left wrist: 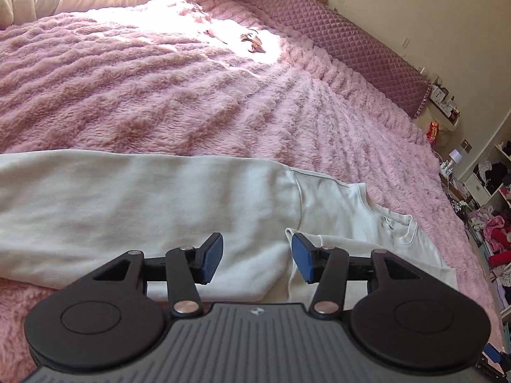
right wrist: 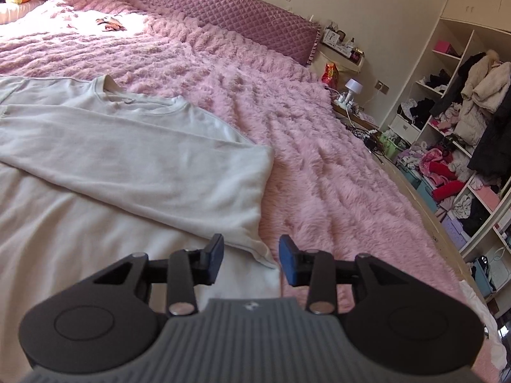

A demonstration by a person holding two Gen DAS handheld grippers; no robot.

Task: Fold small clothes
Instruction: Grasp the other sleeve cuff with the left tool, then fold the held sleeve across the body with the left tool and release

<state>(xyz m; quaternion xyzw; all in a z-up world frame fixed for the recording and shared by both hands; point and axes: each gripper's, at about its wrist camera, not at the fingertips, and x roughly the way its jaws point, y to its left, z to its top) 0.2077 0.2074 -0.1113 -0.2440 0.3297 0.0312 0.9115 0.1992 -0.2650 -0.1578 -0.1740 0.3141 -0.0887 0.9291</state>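
Note:
A white long-sleeved top [left wrist: 159, 198] lies flat on the pink fluffy blanket [left wrist: 159, 89]. One sleeve is folded across its body. In the left wrist view my left gripper [left wrist: 257, 245] hovers over the sleeve, open, with nothing pressed between its blue pads. The collar [left wrist: 399, 223] lies to its right. In the right wrist view the top [right wrist: 127, 146] spreads to the left, its collar [right wrist: 140, 102] further back. The folded sleeve's cuff [right wrist: 262, 255] ends just ahead of my right gripper [right wrist: 250, 249], which is open and clear of the cloth.
A quilted mauve headboard [right wrist: 207, 6] runs along the wall. A small brownish item [left wrist: 252, 41] lies in a sunlit patch of blanket. Right of the bed stand a bedside table with a lamp [right wrist: 354, 86] and open shelves [right wrist: 463, 127] full of clothes.

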